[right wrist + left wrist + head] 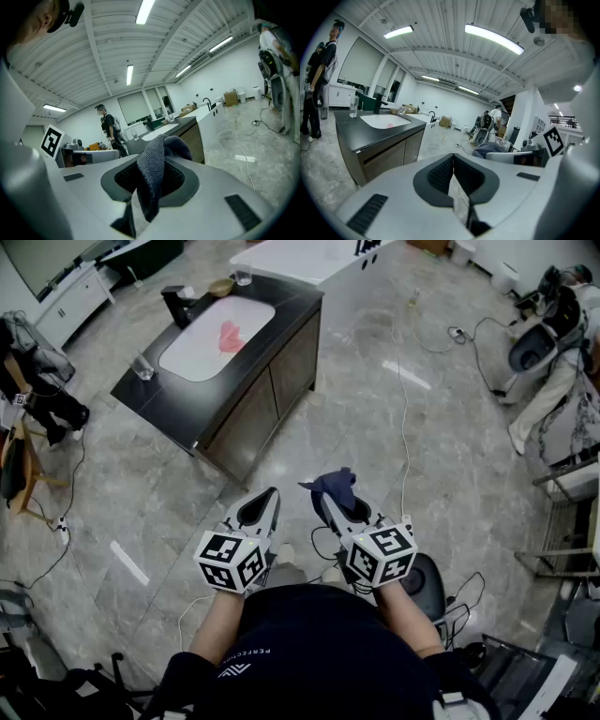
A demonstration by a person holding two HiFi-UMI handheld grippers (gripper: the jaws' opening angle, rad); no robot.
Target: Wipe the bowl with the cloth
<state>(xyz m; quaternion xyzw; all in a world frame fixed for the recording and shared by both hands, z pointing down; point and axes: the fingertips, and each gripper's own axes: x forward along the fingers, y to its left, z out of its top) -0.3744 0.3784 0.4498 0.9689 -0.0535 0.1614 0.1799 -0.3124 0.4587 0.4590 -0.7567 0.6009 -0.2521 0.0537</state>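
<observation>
Above grey floor (422, 446), right claw (151, 183) clamped on crumpled dark-blue cloth (154, 159), left claw (453, 180) closed, empty

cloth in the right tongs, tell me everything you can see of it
The cloth is dark blue-grey with a looped, terry-like weave and looks soft. It is pinched between the jaws of the right tongs, bunched into a fold that stands above them while a tail hangs down between them. It is held in air above the floor, apart from the counter; nothing else touches it.

Distant bowl (221, 286) too small for detail, person (561, 352) cut by right edge
</observation>
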